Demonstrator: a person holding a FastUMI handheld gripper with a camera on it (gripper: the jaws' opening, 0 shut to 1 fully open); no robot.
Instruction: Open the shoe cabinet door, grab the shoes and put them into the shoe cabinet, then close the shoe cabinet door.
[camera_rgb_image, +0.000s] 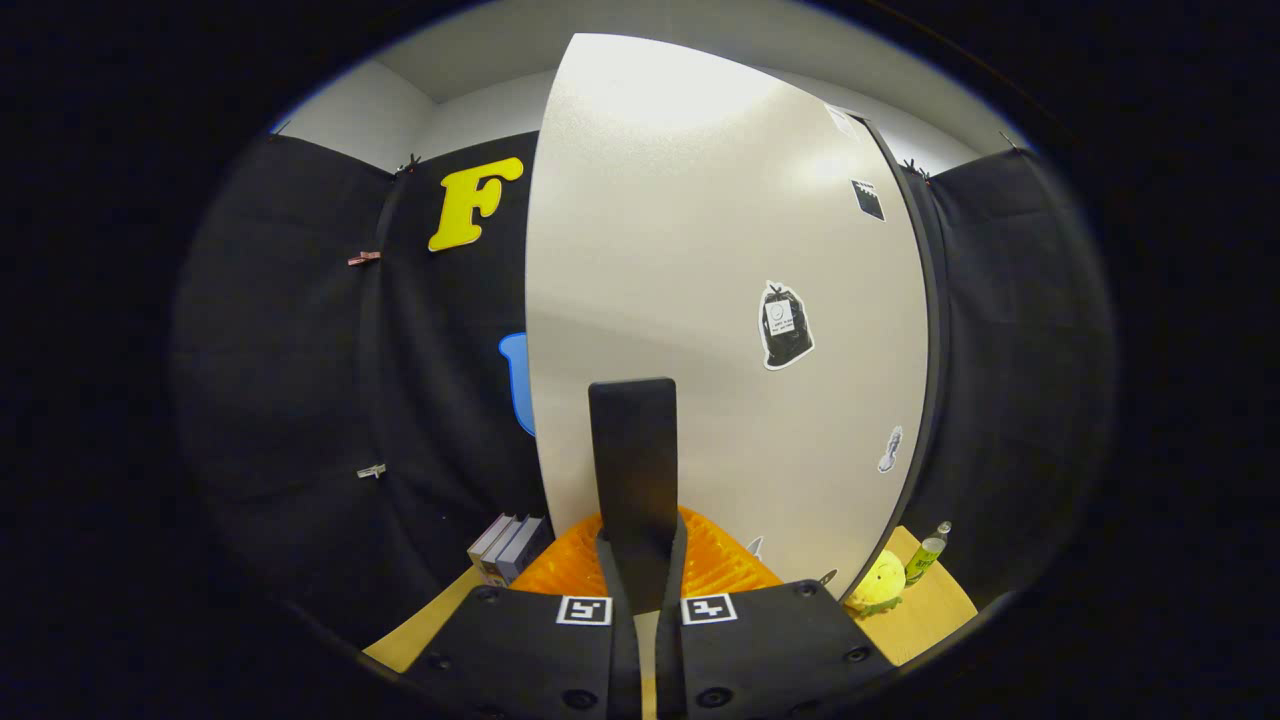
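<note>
Shoe cabinet door (700, 300), pale, stickered, presented close ahead of the gripper (634, 440), whose fingers are pressed together on nothing; orange basket (715, 565) noted just beneath; shoes unsighted; stage judged either before opening or at closing, not determinable.
</note>
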